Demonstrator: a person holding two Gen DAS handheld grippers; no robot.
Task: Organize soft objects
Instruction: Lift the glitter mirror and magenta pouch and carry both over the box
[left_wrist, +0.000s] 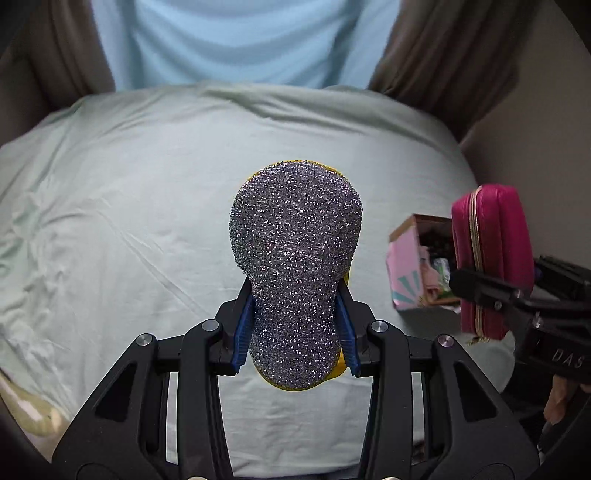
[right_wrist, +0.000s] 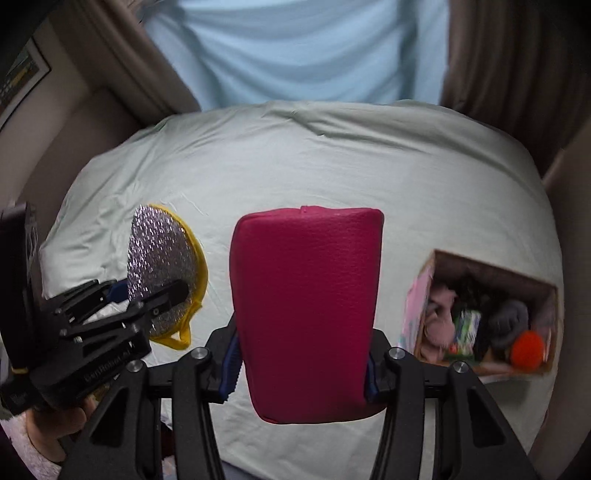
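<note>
My left gripper is shut on a glittery silver scrub sponge with a yellow edge, held above the pale green bedsheet. It also shows in the right wrist view, with the left gripper at the left. My right gripper is shut on a magenta zip pouch, held upright over the sheet. The pouch shows in the left wrist view at the right, gripped by the right gripper.
An open cardboard box with pink sides lies on the bed at the right, holding several soft items, among them an orange ball. It also shows in the left wrist view. Brown curtains and a light blue pane stand behind the bed.
</note>
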